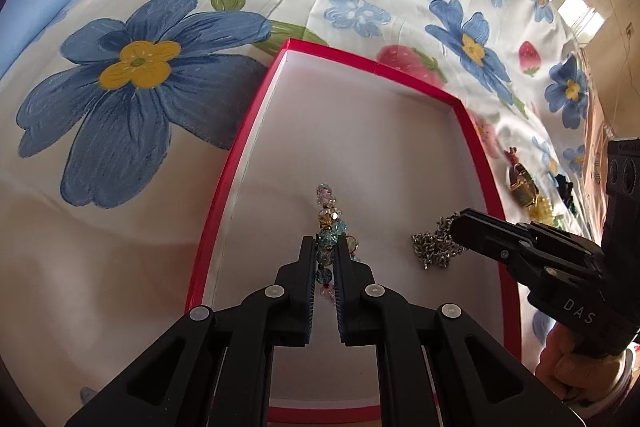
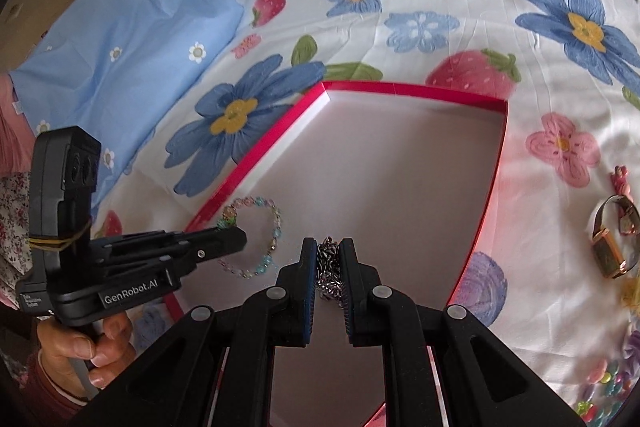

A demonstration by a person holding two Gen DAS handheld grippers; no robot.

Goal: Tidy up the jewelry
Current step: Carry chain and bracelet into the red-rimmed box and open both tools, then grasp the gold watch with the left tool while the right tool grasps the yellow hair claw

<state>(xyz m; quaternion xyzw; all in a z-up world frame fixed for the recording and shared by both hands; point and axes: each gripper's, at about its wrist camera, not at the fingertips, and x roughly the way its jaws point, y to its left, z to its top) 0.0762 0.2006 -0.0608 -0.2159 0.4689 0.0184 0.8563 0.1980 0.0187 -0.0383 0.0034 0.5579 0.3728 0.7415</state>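
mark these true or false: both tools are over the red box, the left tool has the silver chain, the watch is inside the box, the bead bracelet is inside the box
1. Both tools are over the red box. True: the left tool and right tool both reach into it.
2. The left tool has the silver chain. False: it grips the bead bracelet; the right tool has the chain.
3. The watch is inside the box. False: it lies on the floral sheet outside.
4. The bead bracelet is inside the box. True.
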